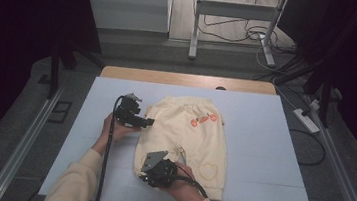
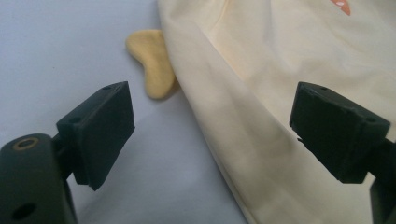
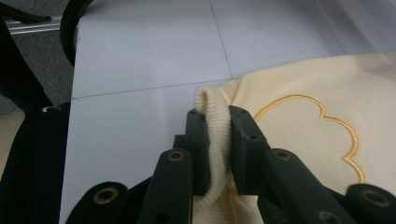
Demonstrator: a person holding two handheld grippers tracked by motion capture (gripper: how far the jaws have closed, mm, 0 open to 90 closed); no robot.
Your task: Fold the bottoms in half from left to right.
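Observation:
A cream garment [image 1: 189, 142] lies flat on the pale blue table cover [image 1: 261, 154], with orange prints [image 1: 203, 119] near its far end. My right gripper [image 1: 144, 177] is at its near left corner. In the right gripper view, the right gripper [image 3: 215, 123] is shut on the ribbed hem [image 3: 212, 100], beside an embroidered yellow outline [image 3: 322, 133]. My left gripper [image 1: 150, 122] sits at the garment's left edge. In the left gripper view, the left gripper [image 2: 217, 109] is open wide, with the garment's edge [image 2: 243, 140] lying between the jaws, untouched. A small yellow tab [image 2: 152, 63] pokes out beyond.
The table's wooden far edge [image 1: 188, 80] ends the cover. Behind it stand a metal frame [image 1: 234, 26] and loose cables on the floor. A power strip [image 1: 306, 120] lies on the floor at the right. Metal rails run along both sides of the table.

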